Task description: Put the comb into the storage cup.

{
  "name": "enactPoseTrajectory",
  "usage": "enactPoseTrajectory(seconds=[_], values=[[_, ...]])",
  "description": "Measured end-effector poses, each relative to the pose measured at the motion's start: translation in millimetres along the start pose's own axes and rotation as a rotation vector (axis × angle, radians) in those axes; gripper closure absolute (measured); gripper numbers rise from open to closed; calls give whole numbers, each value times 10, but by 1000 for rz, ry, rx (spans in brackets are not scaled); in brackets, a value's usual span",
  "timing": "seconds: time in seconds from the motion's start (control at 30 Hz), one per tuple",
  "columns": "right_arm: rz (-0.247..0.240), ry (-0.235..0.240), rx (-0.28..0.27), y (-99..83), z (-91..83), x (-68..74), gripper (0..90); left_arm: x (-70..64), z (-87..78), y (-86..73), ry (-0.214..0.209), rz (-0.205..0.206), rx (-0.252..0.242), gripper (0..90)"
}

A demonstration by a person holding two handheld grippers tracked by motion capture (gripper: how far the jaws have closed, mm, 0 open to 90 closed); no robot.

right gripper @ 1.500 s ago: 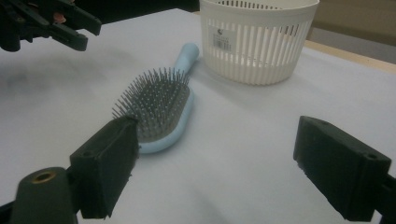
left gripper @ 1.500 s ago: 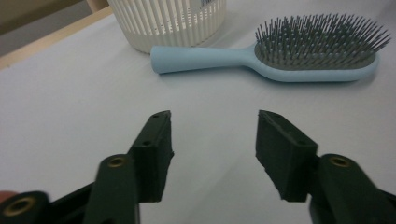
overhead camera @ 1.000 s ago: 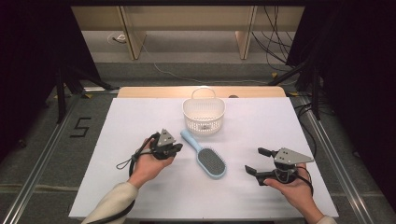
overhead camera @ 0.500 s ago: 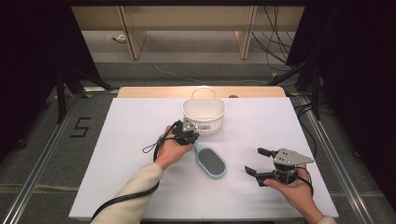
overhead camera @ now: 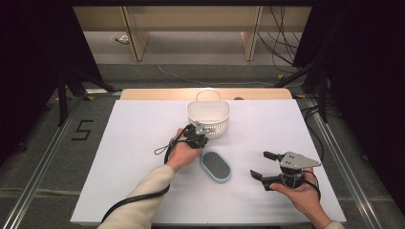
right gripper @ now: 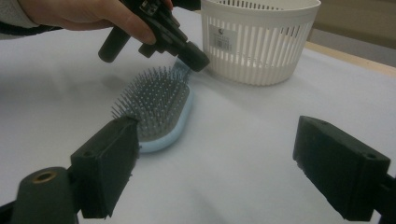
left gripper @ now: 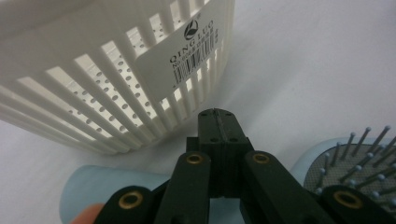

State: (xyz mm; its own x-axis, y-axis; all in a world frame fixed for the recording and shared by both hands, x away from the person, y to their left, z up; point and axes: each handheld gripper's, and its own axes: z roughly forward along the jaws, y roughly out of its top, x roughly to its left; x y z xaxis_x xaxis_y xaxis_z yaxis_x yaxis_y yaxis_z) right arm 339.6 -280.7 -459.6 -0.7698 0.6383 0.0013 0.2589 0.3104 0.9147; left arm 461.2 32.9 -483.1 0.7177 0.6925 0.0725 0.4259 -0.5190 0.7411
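A light-blue hairbrush (overhead camera: 216,165) lies bristles up mid-table, its handle pointing toward the white slatted basket (overhead camera: 208,114) behind it. My left gripper (overhead camera: 200,132) is over the handle, just in front of the basket. In the left gripper view its jaws (left gripper: 217,114) are pressed together with nothing between them, the blue handle (left gripper: 93,182) lies beneath and the basket wall (left gripper: 93,79) is close ahead. My right gripper (overhead camera: 261,164) is held open at the front right, apart from the brush. In the right gripper view its jaws (right gripper: 219,163) frame the brush head (right gripper: 156,105), with the left gripper (right gripper: 194,58) beyond.
The white table cover (overhead camera: 305,129) ends at a wooden strip (overhead camera: 157,94) behind the basket. A black cable (overhead camera: 138,198) trails from the left gripper along the sleeve. Dark stands and floor rails (overhead camera: 329,138) flank the table.
My left gripper has moved forward and right, from the left of the brush handle to over it beside the basket. The right gripper and brush head have stayed put.
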Motion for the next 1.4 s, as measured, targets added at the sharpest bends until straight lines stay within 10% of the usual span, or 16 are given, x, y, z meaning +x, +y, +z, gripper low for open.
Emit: enactPoseTrajectory(seconds=[0.8,1.4], values=[[19,12,13,-20,16,-15,157,-8,-22,2,11,58,140,897],[19,11,19,-21,17,-15,157,-33,-255,-212,-12,15,166,897]])
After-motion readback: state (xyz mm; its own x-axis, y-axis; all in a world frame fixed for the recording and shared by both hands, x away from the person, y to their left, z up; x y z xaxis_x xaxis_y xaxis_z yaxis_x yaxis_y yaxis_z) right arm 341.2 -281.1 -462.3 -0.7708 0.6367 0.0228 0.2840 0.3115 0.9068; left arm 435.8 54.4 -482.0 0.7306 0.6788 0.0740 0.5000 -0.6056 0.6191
